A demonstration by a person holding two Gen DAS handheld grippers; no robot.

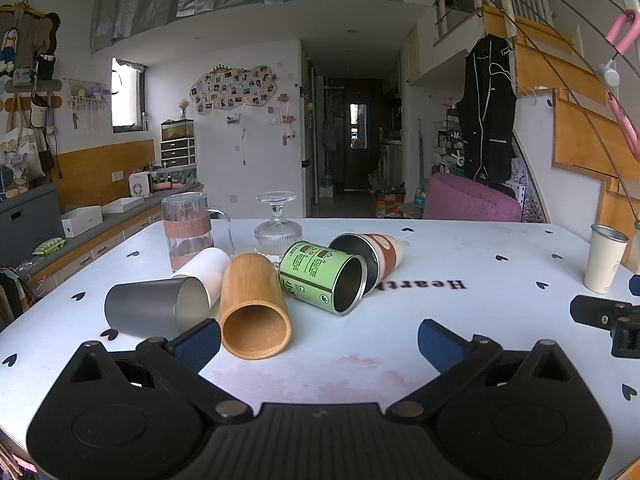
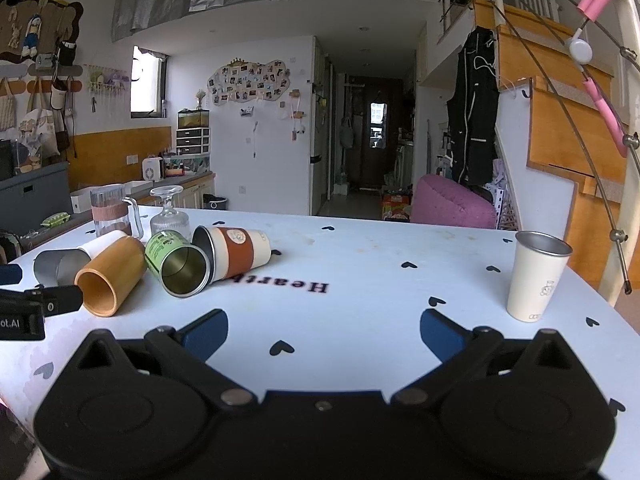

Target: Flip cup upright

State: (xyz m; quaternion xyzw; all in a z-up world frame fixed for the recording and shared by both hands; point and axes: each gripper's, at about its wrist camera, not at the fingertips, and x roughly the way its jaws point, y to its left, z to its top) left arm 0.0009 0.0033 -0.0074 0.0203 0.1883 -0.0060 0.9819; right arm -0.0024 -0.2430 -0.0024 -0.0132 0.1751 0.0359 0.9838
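Bamboo cup (image 1: 256, 306) on its side near the front of the white worktop (image 1: 460, 320), mouth toward the camera, packed into a cluster: grey metal cup (image 1: 156, 312) and white cup (image 1: 206, 270) to one side, green tin (image 1: 324, 278) and brown-banded paper cup (image 1: 374, 258) to the other, all lying down. Behind them, standing: a glass mug (image 1: 188, 228) and an upturned stemmed glass (image 1: 278, 224). Well apart at the far right, already upright: a cream metal-rimmed cup (image 2: 538, 276).

Left gripper (image 1: 318, 340) spread wide and holding nothing, hovering just short of the bamboo cup; one blue pad beside the grey cup's rim. Right gripper (image 2: 324, 334) likewise wide open and empty, over bare worktop between the cluster and the cream cup.

Likely best approach: take the nearest cup across its wall near the open rim, fingers (image 1: 198, 342) clear of the neighbours. Lift slightly before rotating so the base swings down without knocking the tin. Round, smooth walls probably prone to rolling; firm, centred squeeze advisable. Set down on open worktop away from the pile.
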